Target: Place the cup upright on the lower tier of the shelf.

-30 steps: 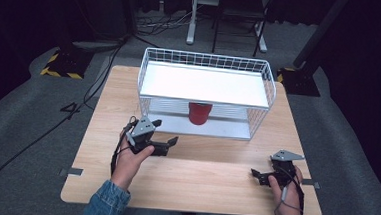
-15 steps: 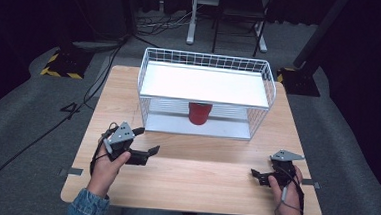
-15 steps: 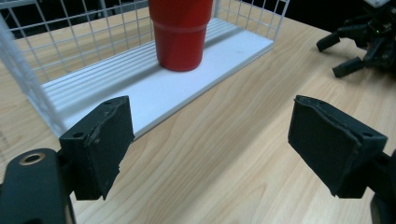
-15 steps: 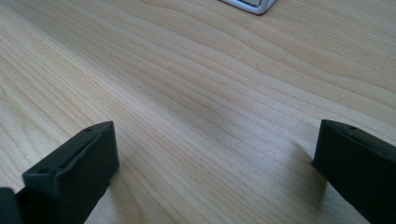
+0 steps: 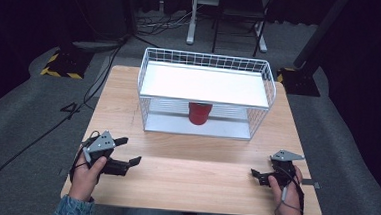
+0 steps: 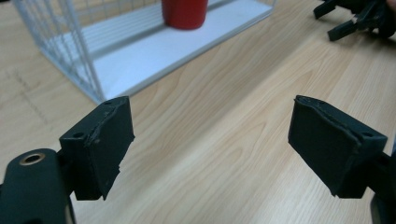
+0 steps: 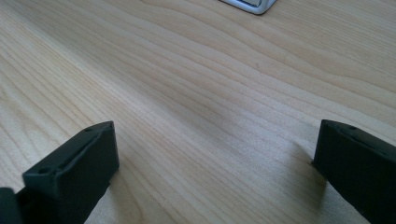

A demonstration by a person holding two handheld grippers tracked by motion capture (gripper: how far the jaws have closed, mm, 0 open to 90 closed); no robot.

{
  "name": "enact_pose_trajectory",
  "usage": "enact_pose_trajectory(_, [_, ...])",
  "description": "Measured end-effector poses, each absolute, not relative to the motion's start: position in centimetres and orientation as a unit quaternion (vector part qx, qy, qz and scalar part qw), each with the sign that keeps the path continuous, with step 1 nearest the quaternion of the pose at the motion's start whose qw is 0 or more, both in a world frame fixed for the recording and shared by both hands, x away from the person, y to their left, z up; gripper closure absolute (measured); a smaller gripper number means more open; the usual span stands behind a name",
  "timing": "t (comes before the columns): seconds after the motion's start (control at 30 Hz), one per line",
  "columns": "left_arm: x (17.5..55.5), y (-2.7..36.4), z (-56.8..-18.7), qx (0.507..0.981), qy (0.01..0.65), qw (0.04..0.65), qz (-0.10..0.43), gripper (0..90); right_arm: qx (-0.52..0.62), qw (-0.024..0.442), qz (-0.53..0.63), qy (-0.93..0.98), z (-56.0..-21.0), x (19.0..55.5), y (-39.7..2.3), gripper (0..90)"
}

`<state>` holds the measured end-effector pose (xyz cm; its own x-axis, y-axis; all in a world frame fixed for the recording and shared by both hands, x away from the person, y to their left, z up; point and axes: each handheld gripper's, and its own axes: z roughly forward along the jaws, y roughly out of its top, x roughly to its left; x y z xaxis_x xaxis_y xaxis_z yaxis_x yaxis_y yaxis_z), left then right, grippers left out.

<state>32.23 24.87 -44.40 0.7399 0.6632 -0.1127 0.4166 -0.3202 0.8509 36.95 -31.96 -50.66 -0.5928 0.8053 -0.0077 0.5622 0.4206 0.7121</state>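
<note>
Both the left claw (image 5: 128,152) and right claw (image 5: 255,174) rest spread and empty on the worktop (image 5: 194,183), the red cup (image 5: 199,112) well ahead inside the wire rack (image 5: 205,96), likely parked.

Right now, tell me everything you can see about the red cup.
The red cup is a plain, solid red cup, plastic by its look. It stands on the white lower shelf of the wire rack, under the white upper shelf, about mid-width. Its rim is hidden by that shelf, so which way up it stands is unclear. Neither gripper touches it.
</note>
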Motion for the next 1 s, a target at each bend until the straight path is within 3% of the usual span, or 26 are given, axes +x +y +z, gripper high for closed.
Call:
enact_pose_trajectory(0.53, [32.3,27.1,-47.9,0.833,0.386,0.383,0.106,14.9,0.415,0.177,0.343,0.824,-50.7,36.9,-32.0,0.3])
enact_pose_trajectory(1.0, [32.5,26.9,-50.0,0.851,0.396,0.321,0.130,15.1,0.415,0.178,0.343,0.824,-50.7,36.9,-32.0,0.3])
